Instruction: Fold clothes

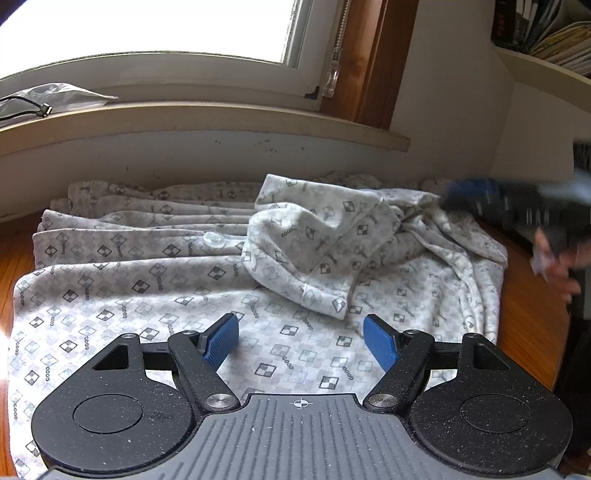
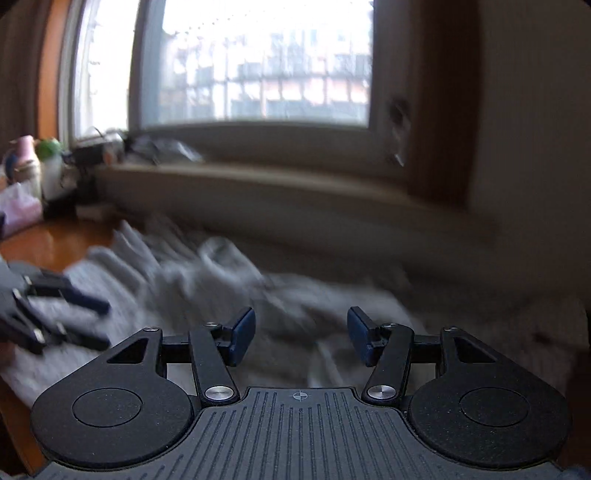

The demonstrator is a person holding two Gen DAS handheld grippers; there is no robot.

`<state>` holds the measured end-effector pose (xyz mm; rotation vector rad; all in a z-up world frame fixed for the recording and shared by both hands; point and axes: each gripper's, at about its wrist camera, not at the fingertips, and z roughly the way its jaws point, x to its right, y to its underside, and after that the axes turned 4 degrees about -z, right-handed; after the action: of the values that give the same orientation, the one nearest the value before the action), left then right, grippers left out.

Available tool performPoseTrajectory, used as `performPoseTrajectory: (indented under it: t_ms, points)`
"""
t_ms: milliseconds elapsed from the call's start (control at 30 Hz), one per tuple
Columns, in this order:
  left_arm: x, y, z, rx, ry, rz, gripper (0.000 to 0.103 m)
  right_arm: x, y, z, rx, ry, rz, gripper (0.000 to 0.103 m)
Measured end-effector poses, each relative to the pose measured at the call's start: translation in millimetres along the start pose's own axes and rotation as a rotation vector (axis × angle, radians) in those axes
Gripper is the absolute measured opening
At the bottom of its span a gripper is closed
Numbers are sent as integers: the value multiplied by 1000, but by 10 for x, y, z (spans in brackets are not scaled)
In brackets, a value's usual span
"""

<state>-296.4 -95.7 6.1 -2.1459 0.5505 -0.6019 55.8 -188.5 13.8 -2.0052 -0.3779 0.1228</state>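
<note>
We hold the left gripper (image 1: 301,338) and right gripper (image 2: 301,334) open and empty over the soft, light patterned pyjama top (image 1: 184,295) spread just ahead on the bench (image 1: 532,325), best pinched at its rumpled sleeve (image 1: 317,251).

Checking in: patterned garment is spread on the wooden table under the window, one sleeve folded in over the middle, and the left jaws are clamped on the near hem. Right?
Not quite. The left gripper is not clamped on anything: its jaws stand open above the patterned garment, nothing pinched, as the left wrist view shows. The rest holds: the garment lies on the wooden table under the window, sleeve folded in.
</note>
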Motion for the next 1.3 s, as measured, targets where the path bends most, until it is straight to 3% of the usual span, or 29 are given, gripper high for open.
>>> performPoseTrajectory:
  t_ms: [133, 267, 400, 433, 500, 667, 800, 867, 900, 933, 1033, 1200, 1300]
  points:
    - [-6, -1, -4, 4, -6, -6, 78, 245, 284, -34, -71, 33, 77, 55]
    - [15, -28, -11, 20, -40, 7, 75, 252, 405, -96, -91, 29, 95, 55]
    - [140, -105, -17, 43, -57, 63, 46, 220, 473, -70, -97, 25, 74, 59]
    - [182, -129, -7, 43, -45, 78, 44, 216, 489, -61, -97, 25, 70, 60]
    - [291, -165, 29, 43, -18, 125, 28, 236, 499, -77, -93, 19, 78, 61]
    - [564, -227, 260, 2, -39, 253, 28, 258, 516, -91, -89, 14, 95, 61]
    - [607, -240, 496, -55, -88, 304, 47, 235, 513, -126, -66, 21, 87, 60]
    - [604, -226, 543, -52, -102, 320, 50, 213, 504, -163, -35, 28, 82, 49]
    - [599, -229, 550, -53, -105, 320, 50, 205, 491, -163, -30, 9, 84, 28]
    - [590, -234, 552, -53, -110, 319, 50, 183, 471, -153, -30, -13, 84, 21]
    - [573, -237, 554, -45, -138, 332, 48, 88, 392, -97, -40, -55, 61, 21]
    - [526, -287, 486, -46, -119, 319, 7, -31, 291, 95, -94, -41, 13, 23]
    - [499, -334, 383, -23, -110, 297, 3, -15, 293, 190, -140, -36, 4, 22]
